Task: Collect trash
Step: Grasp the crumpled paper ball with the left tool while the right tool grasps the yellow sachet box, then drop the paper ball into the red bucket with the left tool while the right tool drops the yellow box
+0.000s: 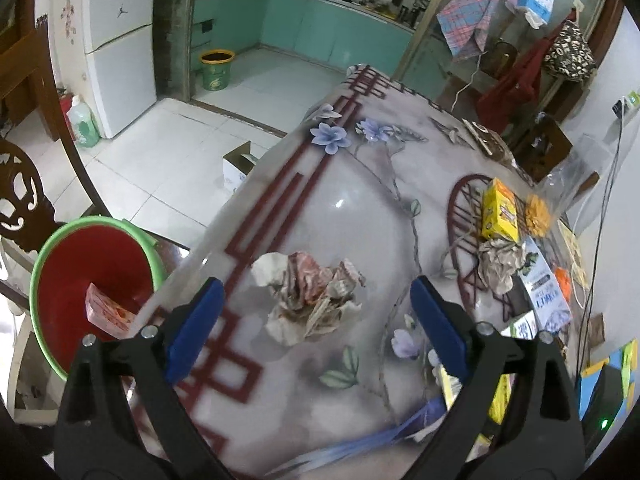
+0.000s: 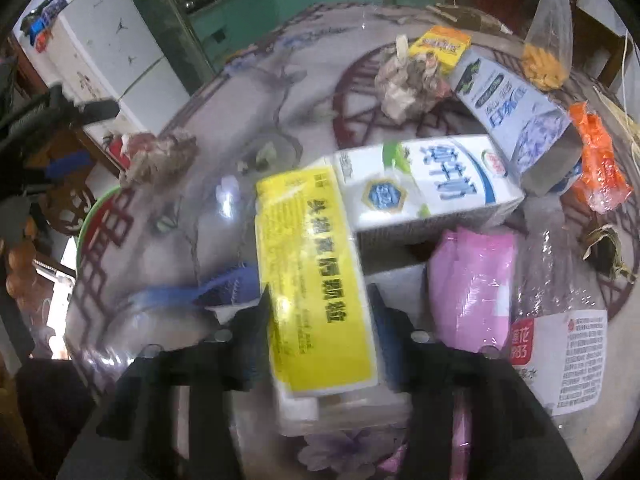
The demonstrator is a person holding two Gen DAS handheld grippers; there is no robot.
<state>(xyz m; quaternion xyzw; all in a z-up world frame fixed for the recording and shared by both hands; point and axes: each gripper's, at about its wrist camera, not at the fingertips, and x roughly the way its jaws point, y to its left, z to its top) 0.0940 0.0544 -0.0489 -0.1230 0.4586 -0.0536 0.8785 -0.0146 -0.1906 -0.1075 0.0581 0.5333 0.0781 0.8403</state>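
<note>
One yellow box (image 2: 316,284) lies lengthwise between the right claw (image 2: 320,320), pointing away.

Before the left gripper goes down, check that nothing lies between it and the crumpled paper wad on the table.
Nothing visible is in the way. The left gripper stands open with the crumpled paper wad framed between its fingers, only bare tablecloth around it. The red bin sits off the table's edge.
</note>
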